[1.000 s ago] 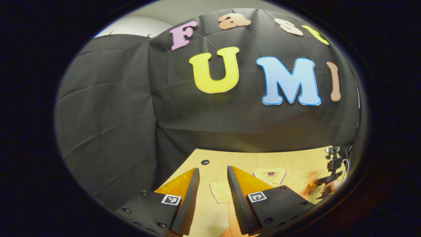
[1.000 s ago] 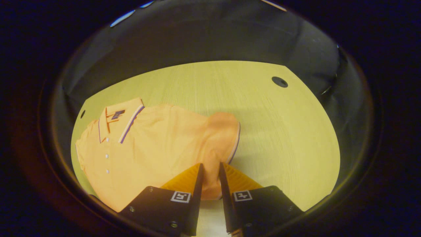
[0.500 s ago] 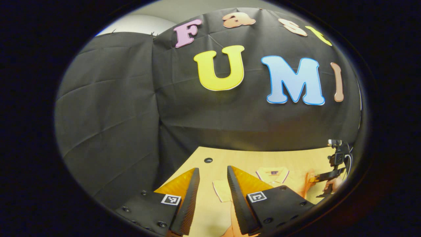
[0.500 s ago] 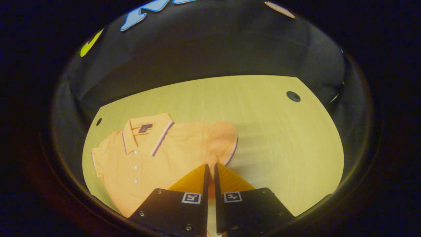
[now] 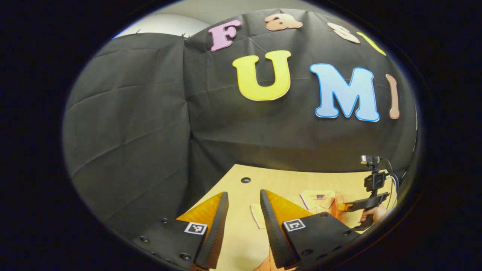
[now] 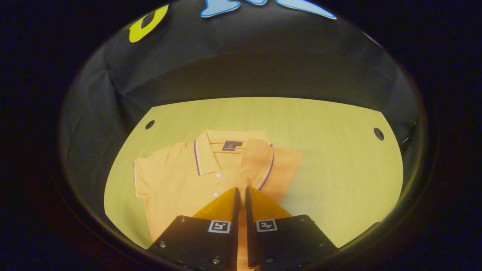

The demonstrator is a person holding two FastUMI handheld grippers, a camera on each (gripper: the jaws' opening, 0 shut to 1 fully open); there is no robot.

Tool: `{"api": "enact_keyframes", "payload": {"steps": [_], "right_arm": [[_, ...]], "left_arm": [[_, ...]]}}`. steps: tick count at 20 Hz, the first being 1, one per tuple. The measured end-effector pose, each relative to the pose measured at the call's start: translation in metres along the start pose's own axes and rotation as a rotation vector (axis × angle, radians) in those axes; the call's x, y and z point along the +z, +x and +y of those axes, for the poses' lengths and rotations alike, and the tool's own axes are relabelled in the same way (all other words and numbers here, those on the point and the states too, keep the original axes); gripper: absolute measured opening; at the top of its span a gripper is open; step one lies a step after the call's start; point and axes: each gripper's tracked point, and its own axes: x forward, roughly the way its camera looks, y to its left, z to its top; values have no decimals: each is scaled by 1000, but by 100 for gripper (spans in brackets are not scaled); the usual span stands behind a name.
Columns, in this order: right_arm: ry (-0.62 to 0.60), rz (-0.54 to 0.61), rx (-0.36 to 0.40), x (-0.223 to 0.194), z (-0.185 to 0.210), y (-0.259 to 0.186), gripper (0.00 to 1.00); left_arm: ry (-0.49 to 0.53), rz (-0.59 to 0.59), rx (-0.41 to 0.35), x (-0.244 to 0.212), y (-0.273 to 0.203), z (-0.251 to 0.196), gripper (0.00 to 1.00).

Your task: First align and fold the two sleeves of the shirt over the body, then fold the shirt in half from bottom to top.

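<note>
Left gripper point(image 5: 243, 203) hangs open over the table's point(image 6: 331, 158) near edge, nothing between its fingers. The orange polo shirt point(image 6: 188, 180) lies flat on the table. Right gripper point(image 6: 241, 197) is pinched closed on the sleeve point(image 6: 263, 165), carrying it over the chest; that thin fabric could slip free and land crooked

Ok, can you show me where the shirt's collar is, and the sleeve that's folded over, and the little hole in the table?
collar point(image 6: 201, 158): right gripper view, on its striped left flap.
folded sleeve point(image 6: 260, 165): right gripper view, on its cloth near the striped cuff.
hole point(image 6: 378, 133): right gripper view, on the table's right-hand hole.
</note>
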Motion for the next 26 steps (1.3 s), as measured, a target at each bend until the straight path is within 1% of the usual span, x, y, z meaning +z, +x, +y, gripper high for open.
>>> {"api": "enact_keyframes", "payload": {"steps": [1, 2, 3, 4, 5, 7, 8, 13, 14, 16, 19, 25, 26], "right_arm": [[-3, 4, 6, -1, 4, 2, 14], [-5, 5, 0, -1, 5, 2, 15], [3, 3, 8, 1, 6, 1, 18], [18, 13, 20, 0, 10, 2, 23], [31, 20, 26, -1, 11, 4, 29], [35, 12, 6, 2, 6, 0, 40], [37, 9, 3, 2, 5, -1, 41], [25, -20, -9, 9, 2, -20, 41], [19, -26, -11, 10, 2, -25, 41], [6, -42, -18, 12, 2, -36, 41], [-8, -65, -22, 17, 4, -55, 41], [13, -109, -26, 25, 10, -92, 41], [19, -114, -31, 25, 10, -98, 40]], "left_arm": [[-3, 4, 4, -2, 0, 3, 67], [-5, 8, 6, -3, 1, 4, 67], [-8, 12, 6, -5, 2, 6, 67], [-10, 16, 5, -7, 5, 6, 67], [-12, 19, 4, -8, 5, 7, 67], [-15, 27, 0, -11, 9, 6, 67], [-19, 30, -5, -11, 11, 6, 59], [-31, 65, -29, -33, 33, 3, 59], [-28, 76, -35, -39, 40, 1, 67], [-18, 94, -47, -51, 57, -2, 67], [-12, 146, -71, -79, 84, -7, 58], [-42, 265, -116, -136, 133, -16, 58], [-47, 286, -124, -146, 143, -18, 51]]}}
